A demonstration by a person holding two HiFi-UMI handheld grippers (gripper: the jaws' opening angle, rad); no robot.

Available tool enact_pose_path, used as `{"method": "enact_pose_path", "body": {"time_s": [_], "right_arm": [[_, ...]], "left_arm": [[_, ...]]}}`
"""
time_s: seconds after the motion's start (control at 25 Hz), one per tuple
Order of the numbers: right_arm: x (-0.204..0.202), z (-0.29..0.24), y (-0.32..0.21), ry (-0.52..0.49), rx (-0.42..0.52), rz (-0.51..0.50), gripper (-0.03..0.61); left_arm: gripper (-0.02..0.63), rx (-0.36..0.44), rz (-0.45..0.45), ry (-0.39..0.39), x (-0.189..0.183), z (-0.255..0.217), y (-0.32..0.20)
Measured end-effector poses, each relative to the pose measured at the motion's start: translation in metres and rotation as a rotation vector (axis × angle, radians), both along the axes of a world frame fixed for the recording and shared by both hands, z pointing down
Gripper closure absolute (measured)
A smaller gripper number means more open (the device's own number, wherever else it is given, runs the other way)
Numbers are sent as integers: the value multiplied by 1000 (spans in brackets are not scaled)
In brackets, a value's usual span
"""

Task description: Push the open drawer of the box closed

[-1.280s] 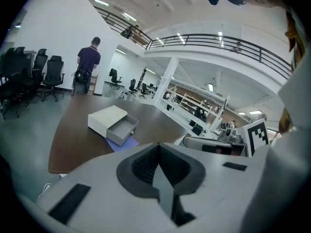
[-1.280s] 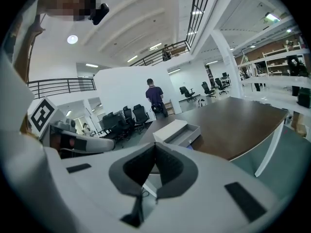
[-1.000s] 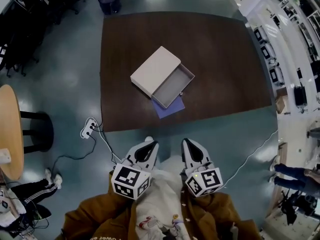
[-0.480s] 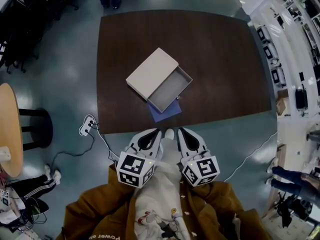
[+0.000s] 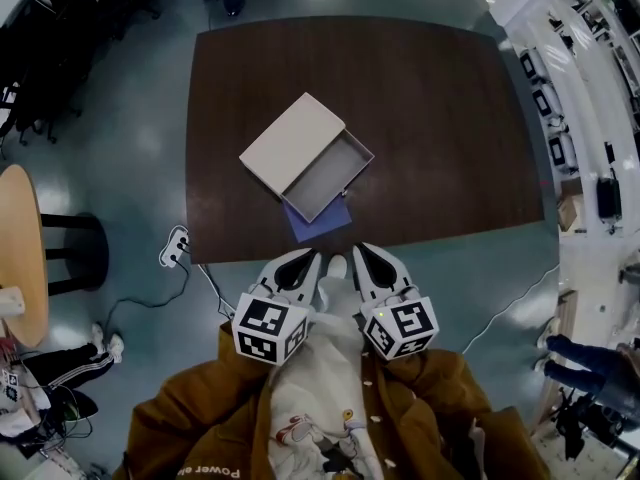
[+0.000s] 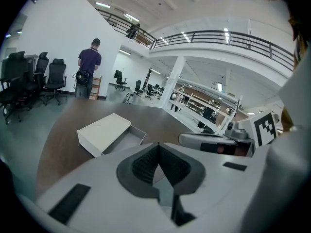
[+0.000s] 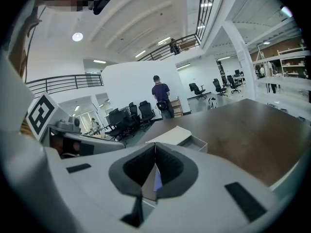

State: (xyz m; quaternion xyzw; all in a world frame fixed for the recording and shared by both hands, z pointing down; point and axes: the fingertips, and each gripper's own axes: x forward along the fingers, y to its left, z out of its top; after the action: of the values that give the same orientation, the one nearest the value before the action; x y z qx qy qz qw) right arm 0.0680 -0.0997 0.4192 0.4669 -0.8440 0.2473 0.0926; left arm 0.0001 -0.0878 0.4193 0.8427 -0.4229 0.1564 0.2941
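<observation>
A flat beige box [image 5: 293,140] lies slantwise on the dark brown table [image 5: 440,118]. Its grey drawer [image 5: 329,175] stands pulled out toward me, empty, with a blue sheet [image 5: 319,219] under its near corner. Both grippers hover side by side just short of the table's near edge. My left gripper [image 5: 313,256] is shut with nothing in it, and so is my right gripper [image 5: 357,249]. In the left gripper view the box [image 6: 104,130] and drawer [image 6: 128,141] lie ahead of the shut tips [image 6: 158,144]. The right gripper view shows the box [image 7: 169,135] and drawer [image 7: 196,142] beyond its shut tips [image 7: 155,144].
A white power strip [image 5: 176,247] with cables lies on the floor by the table's near left corner. A round wooden table [image 5: 20,258] stands at the left, office chairs [image 5: 50,28] at the far left. A person [image 6: 90,67] stands far beyond the table. Shelving [image 5: 590,88] lines the right side.
Both grippers have moved forward toward the table's near edge and drawn closer together. The box and its drawer have not moved on the table.
</observation>
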Motion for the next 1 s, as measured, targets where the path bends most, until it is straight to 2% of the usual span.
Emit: {"method": "enact_pose_path", "body": {"time_s": [0.4,0.76,0.88,1.0], "right_arm": [[5,16,-11,33,8,-124,572],[1,53,-33,87,-30,-201,569],[1,70,-42,100,-52,-220,509],[1,86,-50,124,-67,-243,508]], "left_arm": [[609,-6,-33,-41,18,22,-10],[607,-55,-45,-62,23,55,-24],[607,-69,-53,-80,27,73,-29],[606,-92,-59,-94,30,91,-33]]}}
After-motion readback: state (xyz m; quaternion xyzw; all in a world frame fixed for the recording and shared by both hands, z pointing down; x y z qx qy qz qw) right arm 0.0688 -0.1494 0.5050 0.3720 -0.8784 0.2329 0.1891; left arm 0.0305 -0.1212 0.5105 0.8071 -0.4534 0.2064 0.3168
